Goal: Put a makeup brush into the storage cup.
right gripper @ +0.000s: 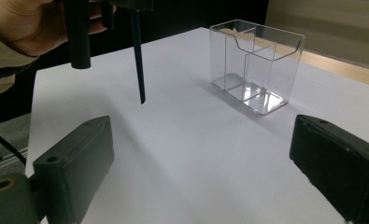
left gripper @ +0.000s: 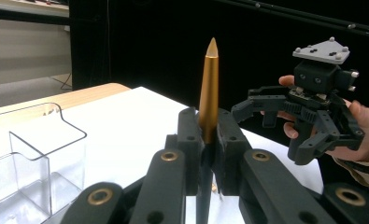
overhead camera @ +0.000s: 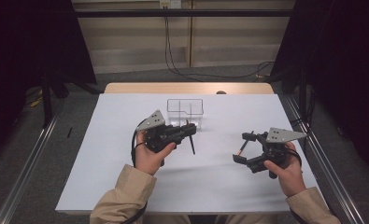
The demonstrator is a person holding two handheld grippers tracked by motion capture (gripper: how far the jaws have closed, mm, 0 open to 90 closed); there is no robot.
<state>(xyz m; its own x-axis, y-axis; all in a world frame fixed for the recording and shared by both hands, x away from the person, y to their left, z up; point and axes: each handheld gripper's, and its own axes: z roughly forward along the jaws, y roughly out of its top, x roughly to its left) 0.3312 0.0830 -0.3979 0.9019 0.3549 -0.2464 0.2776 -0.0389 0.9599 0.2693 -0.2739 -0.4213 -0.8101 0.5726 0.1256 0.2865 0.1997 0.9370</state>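
**Pen in the left jaws, organizer still empty**

A white table (overhead camera: 126,186) stands in a dark-curtained bay, cables trailing across the floor behind it. Toward its far middle sits a clear plastic organizer (overhead camera: 185,111) with several compartments, all of them bare as far as the views show.

The left gripper (overhead camera: 184,132) is clamped tight on a pen (left gripper: 209,88): its gold end rises above the jaws, and its dark end hangs below them, clear of the table, just in front of the organizer. The right gripper (overhead camera: 242,147) holds nothing; its jaws stand wide apart, well off to the side over bare table.

So the pen is picked up and sits wholly in the left gripper. What remains, by my reading, is to carry it over the organizer's rim, lower it into a compartment and let go.
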